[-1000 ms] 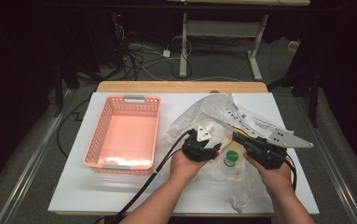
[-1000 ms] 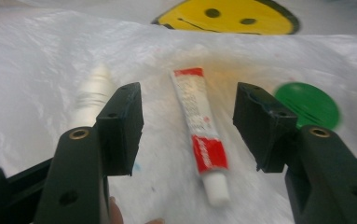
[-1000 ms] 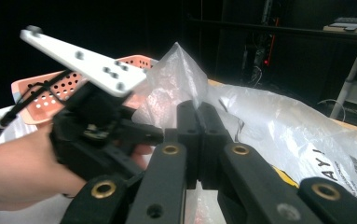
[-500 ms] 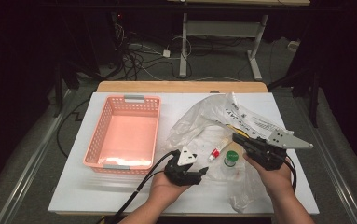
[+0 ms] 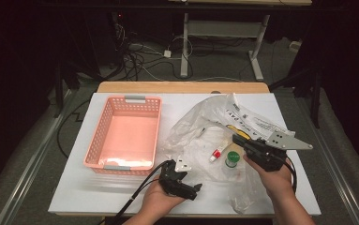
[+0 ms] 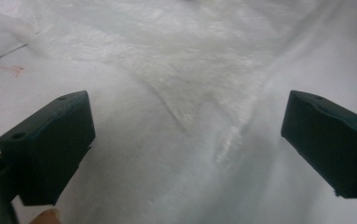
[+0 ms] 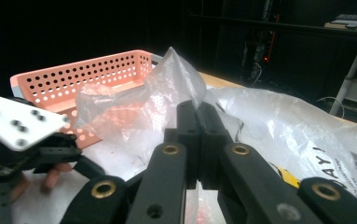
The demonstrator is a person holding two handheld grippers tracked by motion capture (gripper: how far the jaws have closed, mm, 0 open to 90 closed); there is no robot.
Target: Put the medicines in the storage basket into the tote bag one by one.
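Your right gripper (image 5: pixel 237 138) is clamped shut on a pinch of the clear plastic bag (image 5: pixel 200 126); in the right gripper view the thin film (image 7: pixel 176 74) peaks up out of the closed black jaws, crinkled and glossy. The bag lies crumpled on the right half of the white table (image 5: pixel 74 197), just beside the basket, with black-and-yellow print and a barcode label on its far side.

Your left gripper (image 5: pixel 193 187) sits low at the table's near edge, by the bag's near-left corner. Its jaws have just been opening and now stand wide apart, nothing between the blocky matte-black pads (image 6: pixel 55 144); below them is wrinkled translucent film, blurred.

Inside or under the film: a small white tube with a red cap (image 5: pixel 215 153) and a round green-lidded container (image 5: pixel 233 156), close together, just left of your right gripper.

Pink plastic basket (image 5: pixel 125 101): rectangular, perforated walls, grey handle clips at both ends, on the left half of the table.
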